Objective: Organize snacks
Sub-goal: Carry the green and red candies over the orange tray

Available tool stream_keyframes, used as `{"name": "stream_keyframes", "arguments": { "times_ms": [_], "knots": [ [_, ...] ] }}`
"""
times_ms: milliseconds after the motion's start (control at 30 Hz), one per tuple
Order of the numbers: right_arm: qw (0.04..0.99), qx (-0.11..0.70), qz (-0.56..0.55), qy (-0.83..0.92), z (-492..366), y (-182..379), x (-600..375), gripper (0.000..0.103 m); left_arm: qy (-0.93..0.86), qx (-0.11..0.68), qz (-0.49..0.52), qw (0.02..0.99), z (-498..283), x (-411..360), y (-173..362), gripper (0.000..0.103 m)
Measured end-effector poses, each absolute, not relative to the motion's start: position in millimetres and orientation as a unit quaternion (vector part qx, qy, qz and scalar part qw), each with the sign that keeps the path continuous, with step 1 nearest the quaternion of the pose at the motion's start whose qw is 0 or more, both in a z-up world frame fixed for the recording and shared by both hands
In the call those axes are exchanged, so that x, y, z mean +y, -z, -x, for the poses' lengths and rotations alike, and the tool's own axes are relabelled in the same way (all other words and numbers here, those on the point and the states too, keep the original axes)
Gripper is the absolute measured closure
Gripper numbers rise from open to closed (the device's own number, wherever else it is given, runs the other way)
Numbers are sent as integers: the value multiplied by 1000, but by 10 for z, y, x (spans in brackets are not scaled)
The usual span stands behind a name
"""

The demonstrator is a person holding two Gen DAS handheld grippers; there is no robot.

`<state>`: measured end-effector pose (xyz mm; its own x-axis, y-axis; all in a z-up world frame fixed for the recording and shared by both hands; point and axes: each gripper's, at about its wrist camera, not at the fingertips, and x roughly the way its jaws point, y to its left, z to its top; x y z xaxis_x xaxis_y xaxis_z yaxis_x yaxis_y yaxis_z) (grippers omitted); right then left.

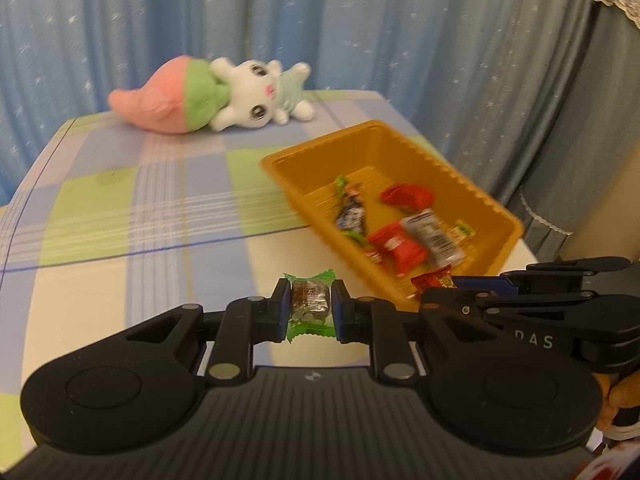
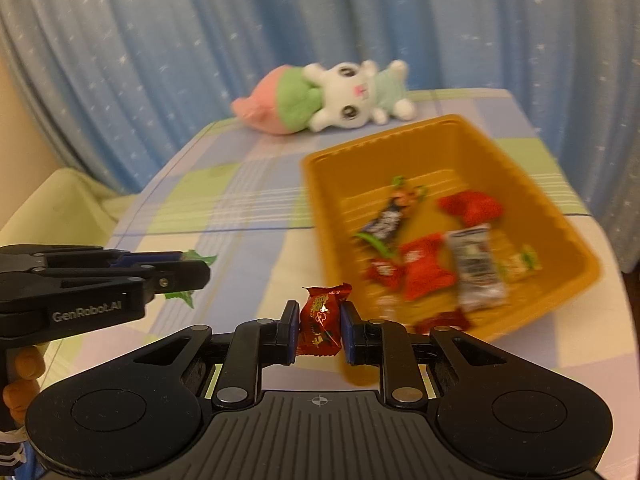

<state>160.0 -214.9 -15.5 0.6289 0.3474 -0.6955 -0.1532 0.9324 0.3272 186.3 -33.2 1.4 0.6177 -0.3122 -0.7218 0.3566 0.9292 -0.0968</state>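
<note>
The left gripper (image 1: 310, 308) is clamped on a green-wrapped candy (image 1: 309, 304), its crimped ends sticking out above and below the pads. The right gripper (image 2: 319, 328) pinches a red-wrapped candy (image 2: 322, 322) in the same way, held upright between its blue pads.

Seen from the left wrist, the orange tray (image 1: 280, 168) sits at about two o'clock from the held candy, on a checked tablecloth (image 1: 140, 208). Inside it lie several wrapped snacks: two red packets, a dark one, a silvery one (their printing is too blurred to read). From the right wrist the tray's near corner lies just behind the red candy, toward one o'clock.

A plush rabbit (image 1: 256, 96) lies on its side at the table's far edge, around eleven o'clock, before a blue curtain (image 1: 320, 20).

The right gripper appears in the left wrist view at three o'clock.
</note>
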Motion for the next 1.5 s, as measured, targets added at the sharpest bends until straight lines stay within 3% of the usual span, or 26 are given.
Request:
{"name": "stream_keyframes", "arguments": {
  "times_ms": [667,1500],
  "knots": [
    [910,383,-129,-90,-1730,21,-3219,81,205,376,-39,903,-2045,-1295,-111,84],
    [904,392,-115,-126,-2813,276,-3262,81,166,396,-50,902,-2883,-1484,103,84]
  ]
}}
